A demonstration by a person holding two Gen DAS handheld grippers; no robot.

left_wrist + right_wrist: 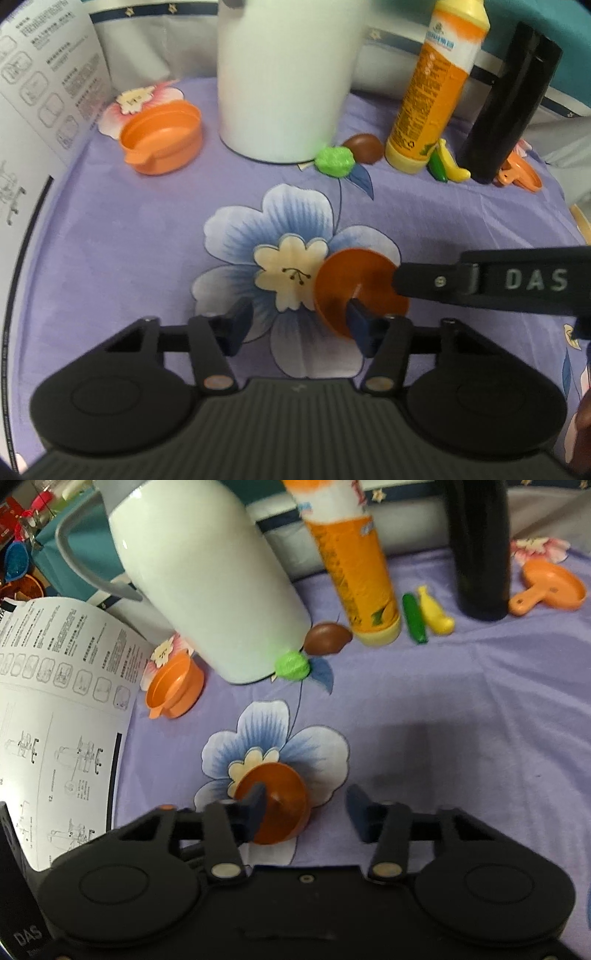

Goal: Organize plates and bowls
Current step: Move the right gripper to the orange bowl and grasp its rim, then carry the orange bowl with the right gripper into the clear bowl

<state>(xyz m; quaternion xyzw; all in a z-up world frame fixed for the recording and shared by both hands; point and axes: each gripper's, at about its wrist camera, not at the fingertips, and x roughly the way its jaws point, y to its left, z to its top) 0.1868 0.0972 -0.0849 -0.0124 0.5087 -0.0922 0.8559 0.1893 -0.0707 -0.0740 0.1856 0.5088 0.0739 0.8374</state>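
Note:
A small dark orange bowl (343,280) (284,797) sits tilted on the blue flower of the purple cloth (129,240). My left gripper (299,325) stands open, its right pad inside the bowl and nothing pressed between the pads. My right gripper (306,808) is open too, with its left pad at the bowl's rim; in the left wrist view one of its fingers (424,280) reaches the bowl from the right. A lighter orange bowl (162,142) (173,686) with a tab rests at the far left. An orange handled plate (550,587) (521,173) lies far right.
Along the back stand a white jug (284,74) (207,579), an orange-yellow bottle (432,92) (354,565) and a black bottle (506,110) (480,546). A green lump (336,160), brown toy (364,147) and toy banana (452,164) lie before them. A printed leaflet (55,701) covers the left.

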